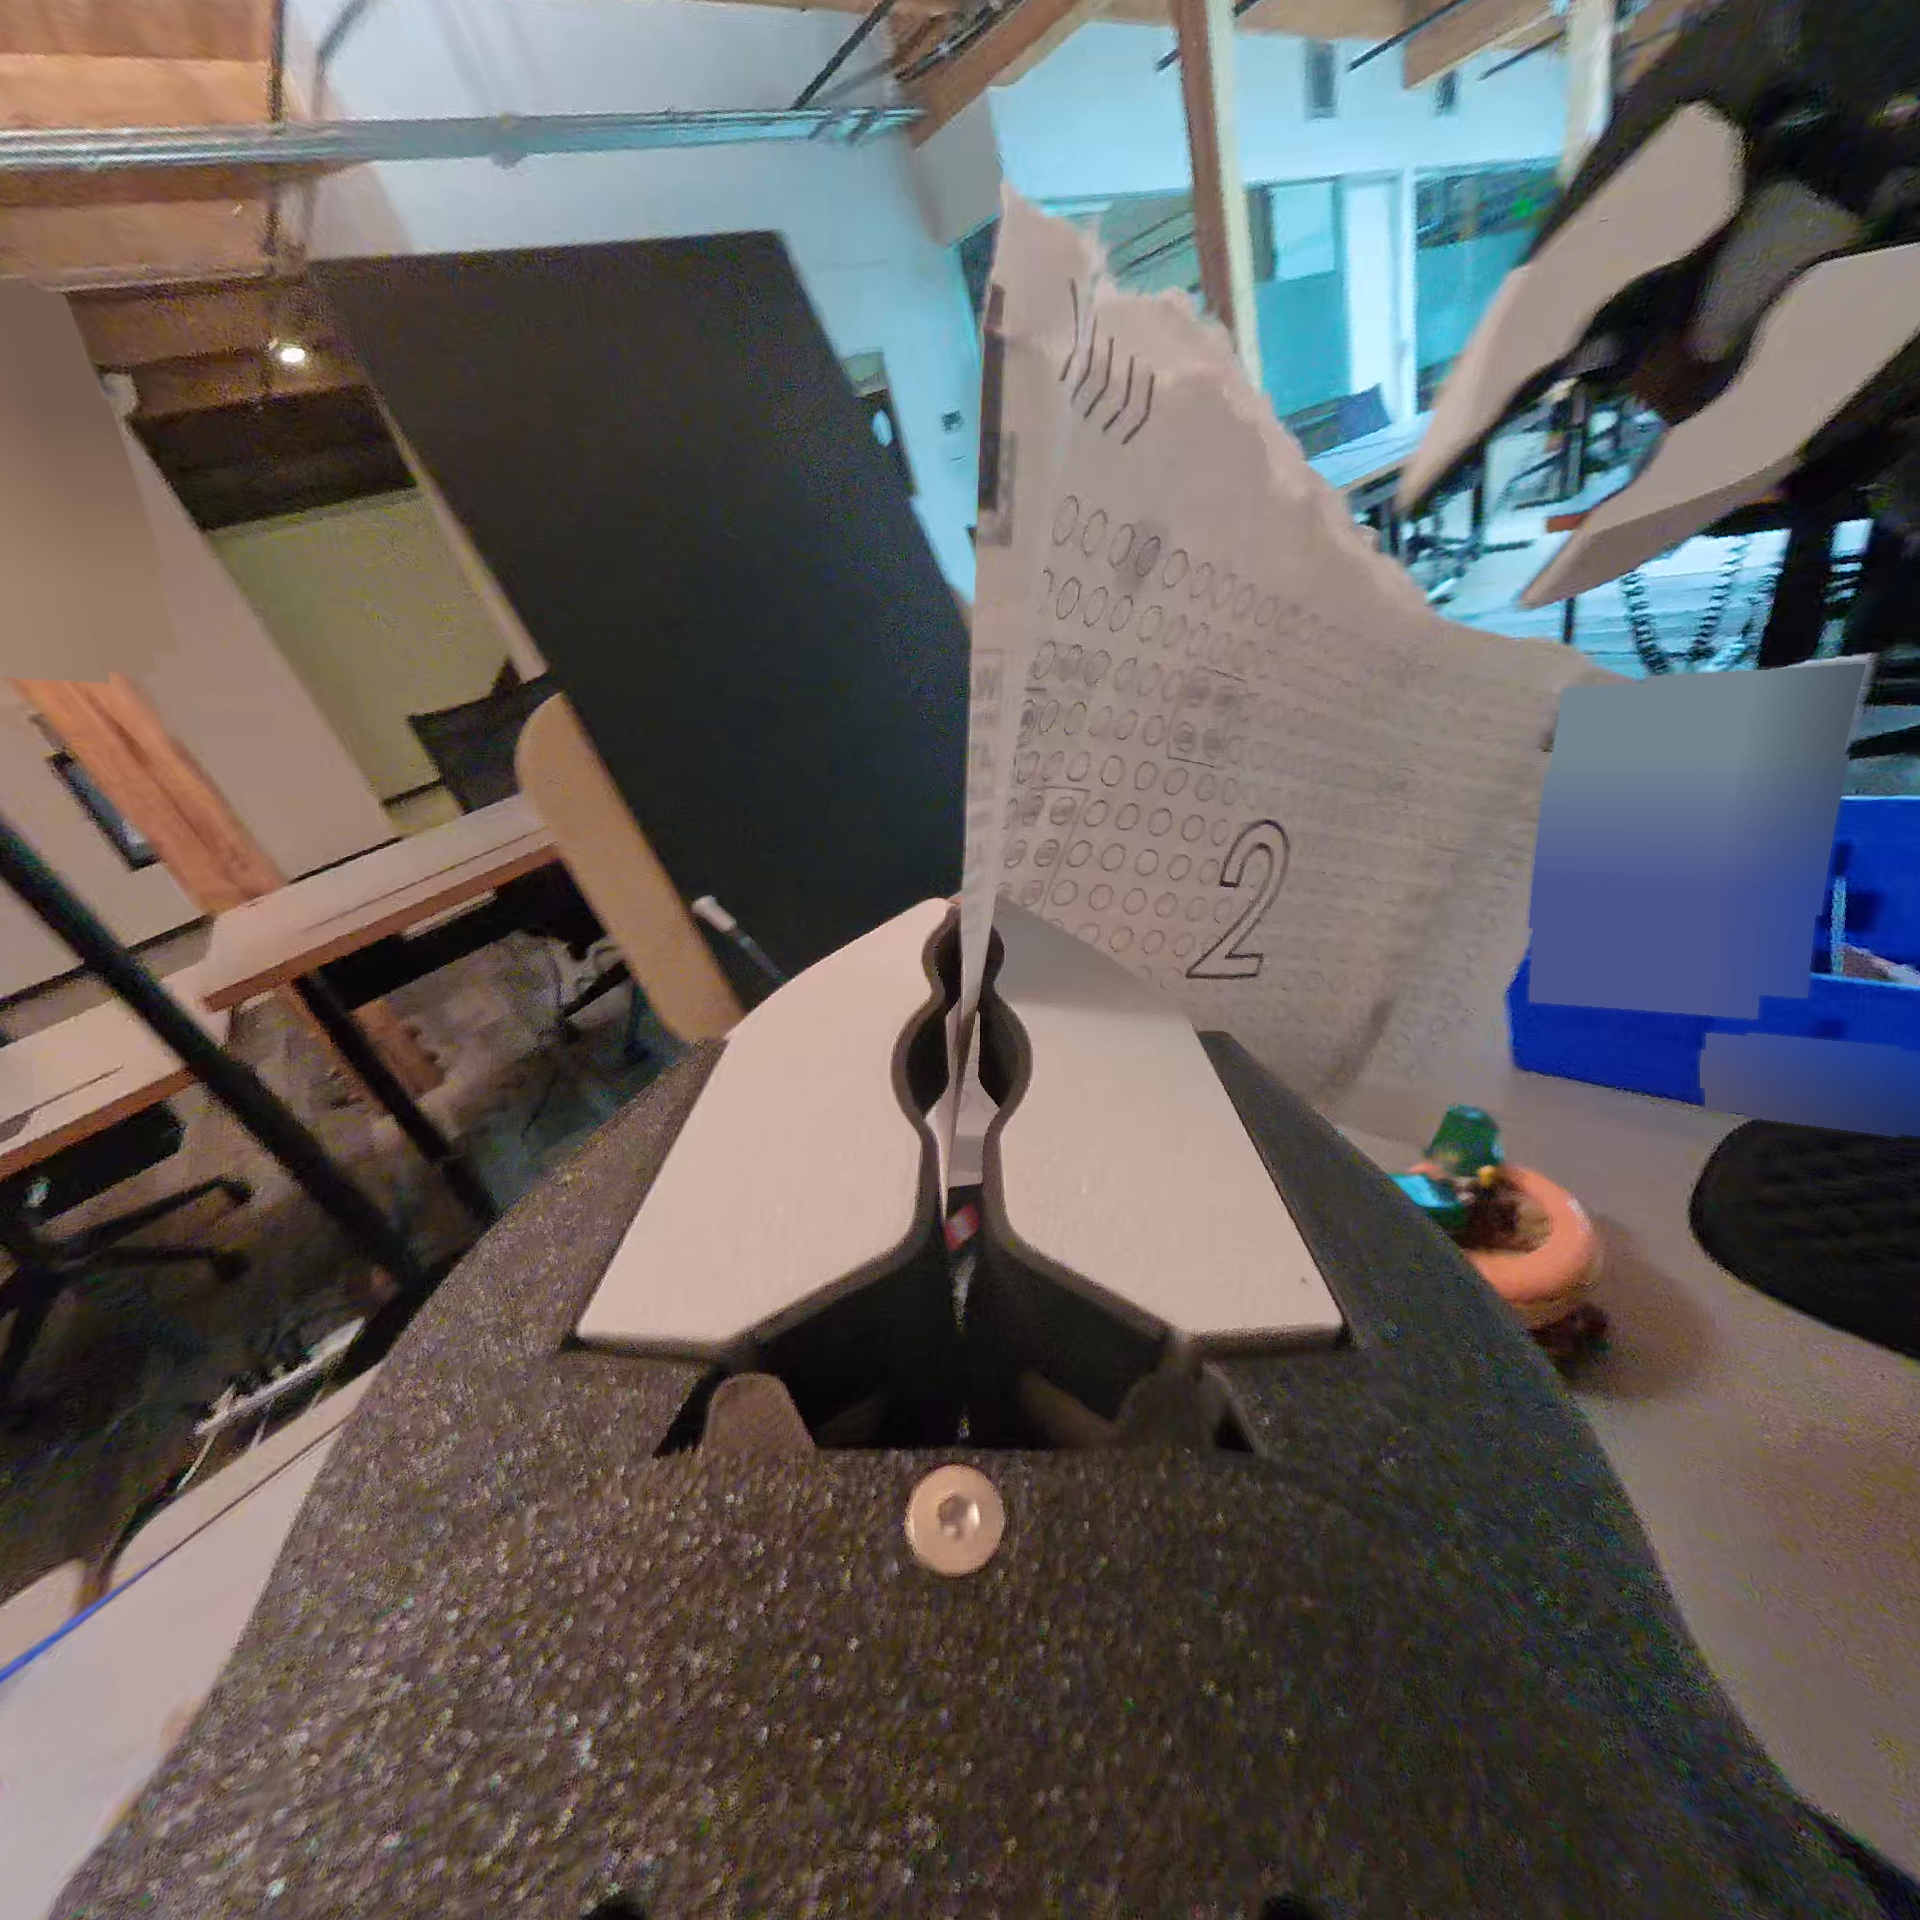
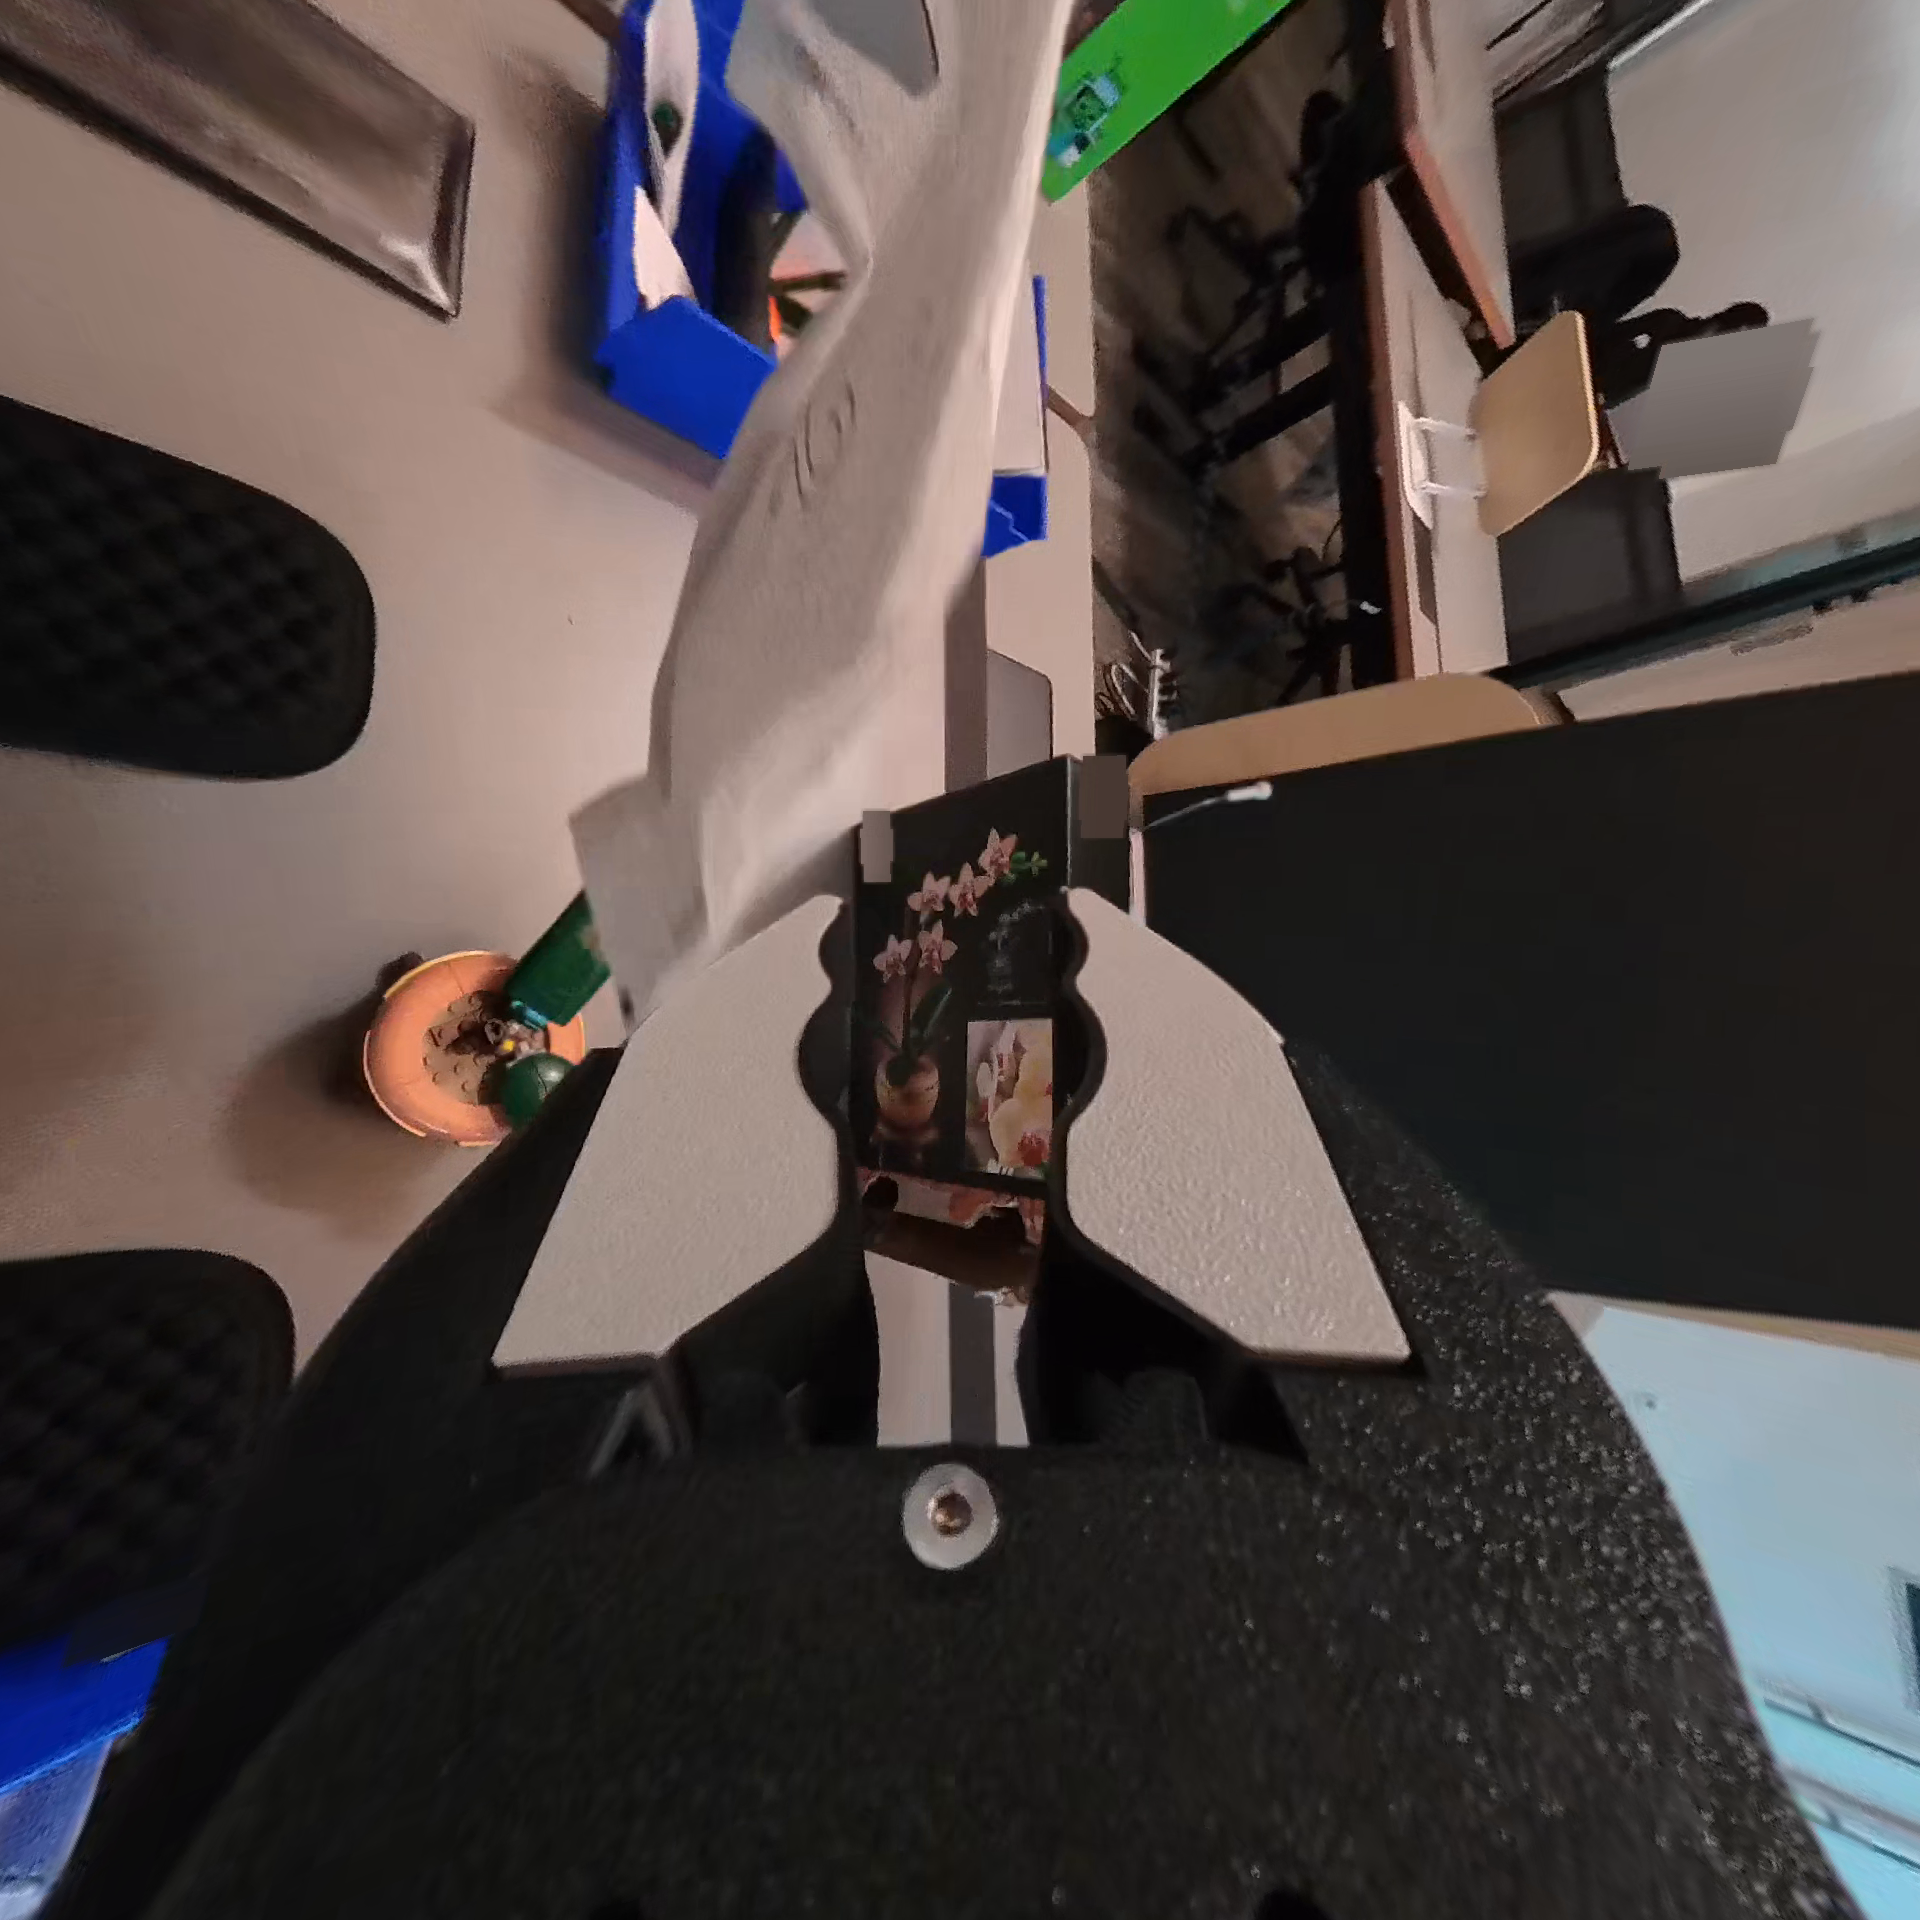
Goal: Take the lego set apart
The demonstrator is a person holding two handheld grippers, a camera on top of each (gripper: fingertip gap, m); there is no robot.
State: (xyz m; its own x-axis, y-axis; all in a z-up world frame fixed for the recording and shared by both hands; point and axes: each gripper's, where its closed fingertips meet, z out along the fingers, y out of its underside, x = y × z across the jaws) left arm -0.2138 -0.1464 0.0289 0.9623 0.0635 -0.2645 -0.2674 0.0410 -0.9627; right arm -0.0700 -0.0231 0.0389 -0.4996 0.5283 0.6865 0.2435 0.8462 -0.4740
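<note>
My left gripper (image 1: 971,925) is shut on the edge of a torn white paper bag (image 1: 1195,727) printed with a stud pattern, and holds it upright above the table. The bag also shows in the right wrist view (image 2: 831,520), blurred, running from the top down to the left of my right gripper (image 2: 956,904). My right gripper is open and empty, and it shows high at the upper right of the left wrist view (image 1: 1475,551), apart from the bag. A lego flower pot (image 1: 1527,1247) with brown soil and green pieces stands on the grey table (image 2: 260,883), below the bag (image 2: 447,1060).
A black box with orchid pictures (image 2: 956,997) stands beyond my right gripper's fingers. Blue bins (image 2: 675,374) sit at the table's far side (image 1: 1600,1049). Black foam pads (image 2: 156,592) lie on the table (image 1: 1818,1226). A black panel (image 2: 1507,987) stands at the table edge. Tip to tip, the grippers are about 20 centimetres apart.
</note>
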